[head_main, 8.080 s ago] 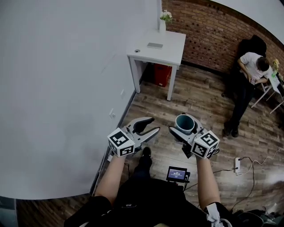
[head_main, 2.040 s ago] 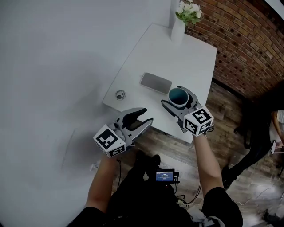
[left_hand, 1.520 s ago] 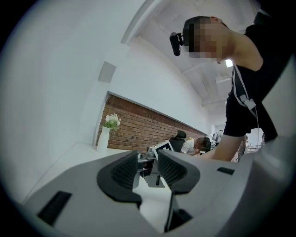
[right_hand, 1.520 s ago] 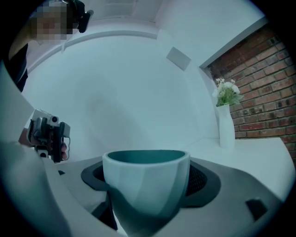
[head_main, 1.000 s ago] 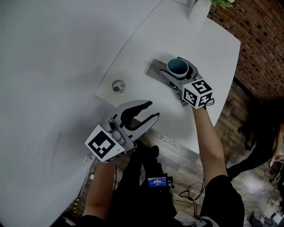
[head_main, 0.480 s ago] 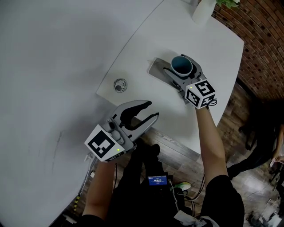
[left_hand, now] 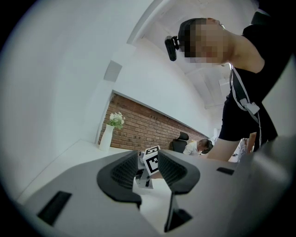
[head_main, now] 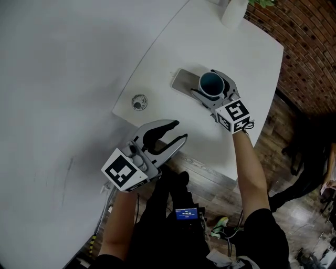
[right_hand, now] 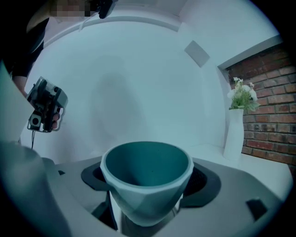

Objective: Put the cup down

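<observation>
A teal cup (head_main: 211, 84) with a pale faceted outside is held upright between the jaws of my right gripper (head_main: 209, 85), which is shut on it. It hangs over the white table (head_main: 252, 58), at the right end of a flat grey pad (head_main: 182, 80). Whether its base touches the table I cannot tell. The right gripper view shows the cup (right_hand: 147, 178) filling the space between the dark pads. My left gripper (head_main: 164, 137) stands open with nothing in it, at the table's near edge; in the left gripper view the gripper (left_hand: 149, 169) frames the other gripper's marker cube (left_hand: 151, 159).
A small round fitting (head_main: 139, 101) sits on the table's left part. A white vase with flowers (head_main: 233, 10) stands at the far edge, near the brick wall (head_main: 310, 52). A grey wall (head_main: 63, 79) runs along the left. A seated person (left_hand: 196, 147) is far off.
My right gripper has rolled a little with the cup and shifted slightly over the grey pad's end. My left gripper has stayed where it was.
</observation>
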The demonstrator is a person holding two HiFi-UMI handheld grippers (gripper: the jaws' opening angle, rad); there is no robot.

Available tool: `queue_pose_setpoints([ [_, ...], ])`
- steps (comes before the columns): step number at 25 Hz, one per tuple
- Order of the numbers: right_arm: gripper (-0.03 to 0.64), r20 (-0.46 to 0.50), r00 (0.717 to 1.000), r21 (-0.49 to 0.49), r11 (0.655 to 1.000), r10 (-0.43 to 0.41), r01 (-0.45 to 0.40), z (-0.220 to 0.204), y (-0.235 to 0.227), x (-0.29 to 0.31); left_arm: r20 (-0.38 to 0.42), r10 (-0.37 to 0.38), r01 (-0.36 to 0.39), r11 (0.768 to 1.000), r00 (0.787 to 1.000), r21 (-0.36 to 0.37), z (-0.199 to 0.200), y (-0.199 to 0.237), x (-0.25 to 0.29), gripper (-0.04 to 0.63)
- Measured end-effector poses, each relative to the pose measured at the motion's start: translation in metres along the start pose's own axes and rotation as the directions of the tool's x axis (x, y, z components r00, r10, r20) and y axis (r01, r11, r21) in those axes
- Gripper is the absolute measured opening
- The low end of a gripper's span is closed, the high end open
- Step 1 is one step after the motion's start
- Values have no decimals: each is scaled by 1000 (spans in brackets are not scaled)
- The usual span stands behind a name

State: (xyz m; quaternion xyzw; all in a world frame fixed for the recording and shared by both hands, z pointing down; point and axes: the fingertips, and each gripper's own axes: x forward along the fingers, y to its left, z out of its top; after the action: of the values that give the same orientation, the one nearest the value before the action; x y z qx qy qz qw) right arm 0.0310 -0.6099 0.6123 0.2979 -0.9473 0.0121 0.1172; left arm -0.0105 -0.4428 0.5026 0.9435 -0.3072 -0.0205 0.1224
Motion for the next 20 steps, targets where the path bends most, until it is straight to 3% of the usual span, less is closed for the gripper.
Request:
queue_pose_setpoints([
  [3, 411, -6, 1000, -4, 1000, -7, 7, -1, 0, 1, -21, -5, 5, 1000, 1000, 9, -2, -1, -2, 141],
  [9, 413, -13, 1000, 33, 999, -24, 24, -4, -4, 1, 24, -8, 8, 1000, 1000, 14, 7, -4, -2, 141],
  [14, 516, -17, 999, 62, 997, -36, 37, -3, -7, 0, 21, 6, -6, 1000, 1000, 19, 13, -5, -1, 140],
  [20, 522, -30, 996, 56, 995, -78, 80, -9, -6, -3, 26, -10, 9, 999, 1000, 38, 15, -7, -10, 140],
])
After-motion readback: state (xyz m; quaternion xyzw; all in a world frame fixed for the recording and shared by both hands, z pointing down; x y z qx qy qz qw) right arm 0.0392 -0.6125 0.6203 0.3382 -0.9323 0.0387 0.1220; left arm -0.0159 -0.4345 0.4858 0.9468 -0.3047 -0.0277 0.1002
